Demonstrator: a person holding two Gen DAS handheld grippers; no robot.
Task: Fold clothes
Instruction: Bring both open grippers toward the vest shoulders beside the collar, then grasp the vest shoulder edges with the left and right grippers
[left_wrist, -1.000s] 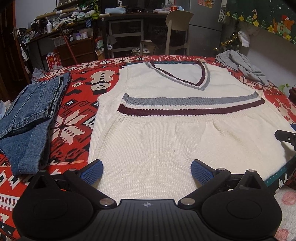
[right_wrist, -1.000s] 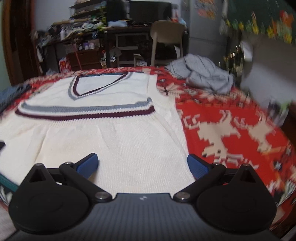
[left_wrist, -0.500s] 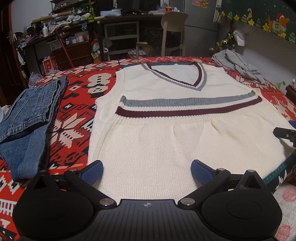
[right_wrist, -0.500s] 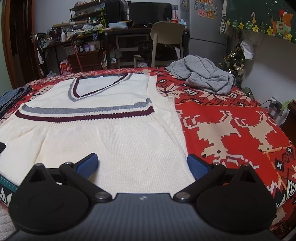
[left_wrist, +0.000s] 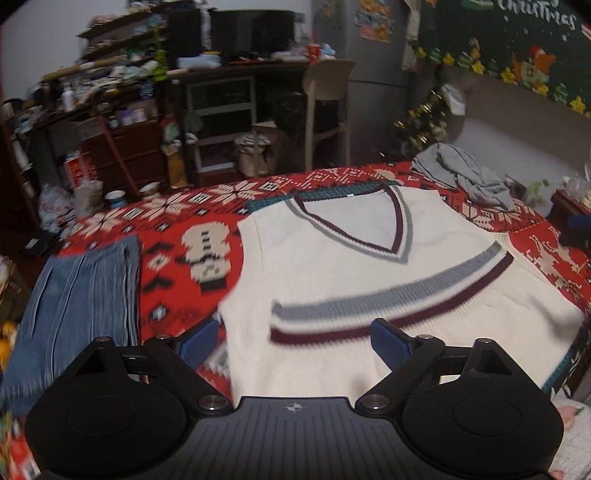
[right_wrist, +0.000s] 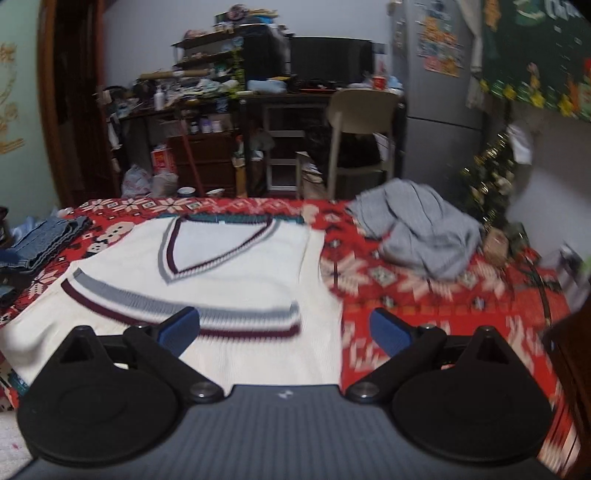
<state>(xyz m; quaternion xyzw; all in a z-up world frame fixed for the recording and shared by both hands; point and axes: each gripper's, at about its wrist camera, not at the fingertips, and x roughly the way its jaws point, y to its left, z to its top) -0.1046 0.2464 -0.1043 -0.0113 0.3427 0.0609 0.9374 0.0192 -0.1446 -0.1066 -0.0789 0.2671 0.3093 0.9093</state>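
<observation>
The cream knitted V-neck vest (left_wrist: 354, 280) lies spread flat, front up, on the counter under a red patterned Christmas cloth (left_wrist: 173, 273), its neckline away from the cameras and its hem toward them. Lying open like this, both side edges and armholes are free to be taken, which suits a lengthwise fold of either side toward the middle. A green edge, seemingly a cutting mat (left_wrist: 273, 201), peeks out beneath the collar.

The left hand-held gripper (left_wrist: 293, 338) hangs with its blue pads (left_wrist: 197, 338) spread wide, straddling the vest's left side edge below the armhole; nothing is between them. The right hand-held gripper (right_wrist: 284, 328) is likewise spread and holding nothing, straddling the vest's right edge near the stripe band. With one on each side, both seem placed to work the vest's edges together, though both views are blurred and I cannot tell whether the pads touch the knit.

Folded blue jeans (left_wrist: 77, 299) lie at the far left, well apart from the vest. A crumpled grey garment (right_wrist: 421, 229) sits unfolded at the far right corner.
</observation>
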